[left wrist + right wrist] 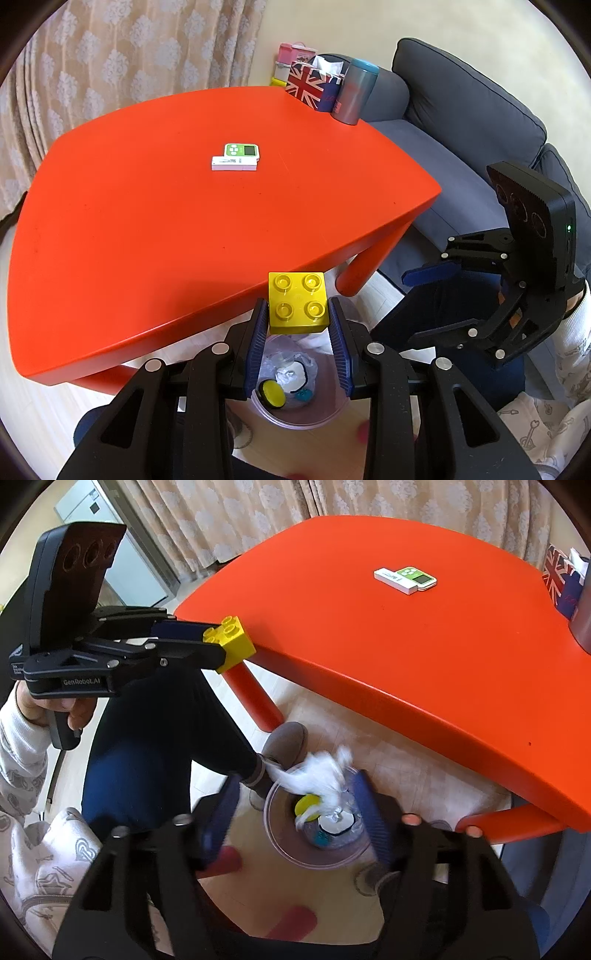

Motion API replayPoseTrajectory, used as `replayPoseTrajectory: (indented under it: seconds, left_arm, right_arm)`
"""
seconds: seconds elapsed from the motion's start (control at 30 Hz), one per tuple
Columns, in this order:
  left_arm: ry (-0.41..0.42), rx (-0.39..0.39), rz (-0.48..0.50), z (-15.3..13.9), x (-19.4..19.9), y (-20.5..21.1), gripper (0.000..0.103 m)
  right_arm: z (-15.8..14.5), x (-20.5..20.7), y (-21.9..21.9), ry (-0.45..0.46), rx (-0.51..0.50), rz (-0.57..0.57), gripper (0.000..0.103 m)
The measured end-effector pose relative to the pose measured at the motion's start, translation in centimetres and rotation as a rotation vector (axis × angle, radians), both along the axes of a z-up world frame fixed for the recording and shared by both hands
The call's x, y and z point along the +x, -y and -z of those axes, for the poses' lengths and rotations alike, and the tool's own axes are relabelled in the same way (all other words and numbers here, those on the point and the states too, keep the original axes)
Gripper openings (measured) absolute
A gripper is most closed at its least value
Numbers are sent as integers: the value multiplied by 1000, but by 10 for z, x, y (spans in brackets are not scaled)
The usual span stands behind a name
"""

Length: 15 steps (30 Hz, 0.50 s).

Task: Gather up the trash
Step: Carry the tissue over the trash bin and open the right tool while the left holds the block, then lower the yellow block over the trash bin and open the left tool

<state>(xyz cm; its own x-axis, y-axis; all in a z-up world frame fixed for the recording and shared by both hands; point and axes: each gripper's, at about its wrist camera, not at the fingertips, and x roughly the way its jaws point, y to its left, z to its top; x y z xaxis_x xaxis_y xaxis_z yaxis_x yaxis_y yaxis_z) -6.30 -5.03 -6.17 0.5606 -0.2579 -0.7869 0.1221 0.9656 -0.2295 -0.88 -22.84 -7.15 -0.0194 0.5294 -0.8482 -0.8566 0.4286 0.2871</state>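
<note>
Two grippers hang over the clear bin [301,413] at lower centre. My left gripper [298,314] has its jaws clamped on the yellow brick [297,302]; my right gripper [295,812], jaws apart, has white tissue [314,771] falling binward. Next I release the brick above the bin.

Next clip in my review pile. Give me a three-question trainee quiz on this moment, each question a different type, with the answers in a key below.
1. True or false: the left gripper is shut on the yellow brick.
2. Multiple choice: where is the white tissue? A) lying on the red table; B) loose between the open fingers of the right gripper, at the rim of the clear bin; C) on the sofa.
3. Fill in: two small items remain on the tabletop, a white box and a ____ device with a little screen.

Key: 1 true; 2 B; 3 green.
</note>
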Motion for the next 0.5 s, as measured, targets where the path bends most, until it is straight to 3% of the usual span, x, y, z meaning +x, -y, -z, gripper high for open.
replayPoseTrajectory:
  seconds: [0.1, 0.2, 0.5]
  left_arm:
    - [-4, -1, 7, 1, 0, 2, 32]
    - [-11, -2, 13, 3, 0, 4, 32]
    - [-26, -5, 40, 6, 0, 13, 32]
  right_arm:
    - [-3, 3, 2, -4, 18, 16, 85]
    - [-6, 7, 6, 5, 26, 45, 90]
    - [-19, 14, 18, 46, 40, 116, 95]
